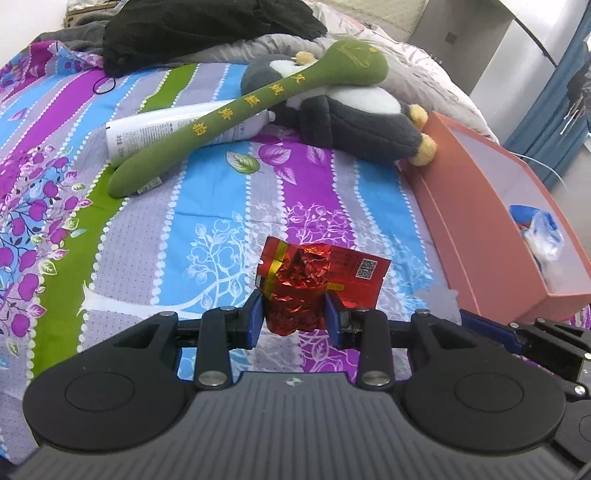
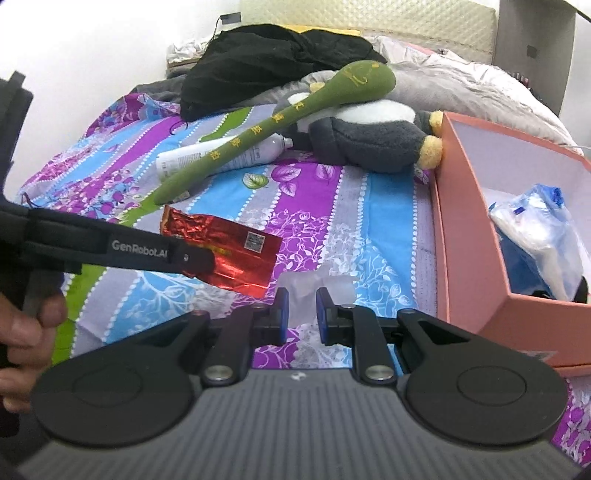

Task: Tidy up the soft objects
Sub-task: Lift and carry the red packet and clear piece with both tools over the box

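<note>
Nearest, the left claw is clamped on a crumpled red foil packet, its blue pads pressing the packet's sides and holding it clear above the bed. From the right wrist view the same packet hangs out past the left tool's black arm, with a hand wrapped round that tool's handle at the left edge.

The right claw is pinched on a pale, translucent bit of wrapper, which pokes up between its blue pads; what exactly it is I cannot tell.

Below both lies the bed sheet, striped purple, blue, grey and green with flower prints.

To the right, on the bed, sits an open pink box, with a clear plastic bag with blue patches lying inside it.

Further back, a long green plush spoon rests slantwise across a white tube and a dark grey and white plush toy, which lies just beside the box's far corner.

Beyond these a heap of black cloth sits on the grey bedding at the head of the bed.
</note>
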